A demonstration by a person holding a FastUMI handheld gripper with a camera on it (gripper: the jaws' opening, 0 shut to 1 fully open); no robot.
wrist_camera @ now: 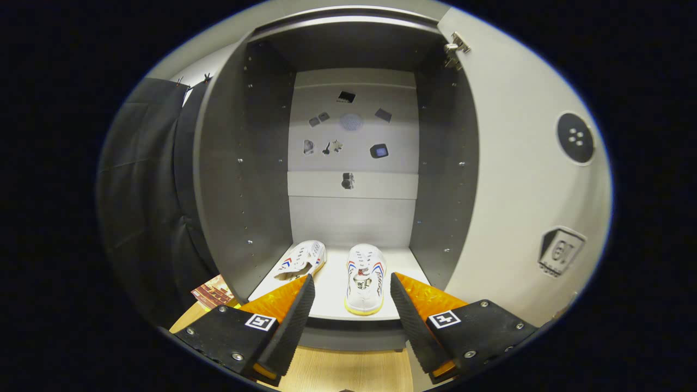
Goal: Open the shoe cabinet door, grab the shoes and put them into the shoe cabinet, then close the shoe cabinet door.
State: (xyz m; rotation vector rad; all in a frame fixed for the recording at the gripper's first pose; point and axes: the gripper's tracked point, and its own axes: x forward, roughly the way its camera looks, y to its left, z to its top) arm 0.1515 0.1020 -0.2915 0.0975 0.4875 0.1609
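The shoe cabinet (239, 179) stands open ahead of me, its door (523, 179) swung out to the right. Two white shoes with red and blue stripes rest on its bottom shelf (332, 296). The right shoe (365, 279) lies upright, heel toward me, just beyond the gap between my fingers. The left shoe (301, 260) sits tilted, deeper in and beside the left wall. My gripper (351, 296) is open in front of the shelf's edge with nothing between its fingers.
Small stickers dot the cabinet's pale back panel (353, 141). A hinge (456, 48) shows at the door's top. Black cloth (147, 190) hangs left of the cabinet. Wooden floor (348, 370) lies below, with a patterned item (212, 291) by the cabinet's left foot.
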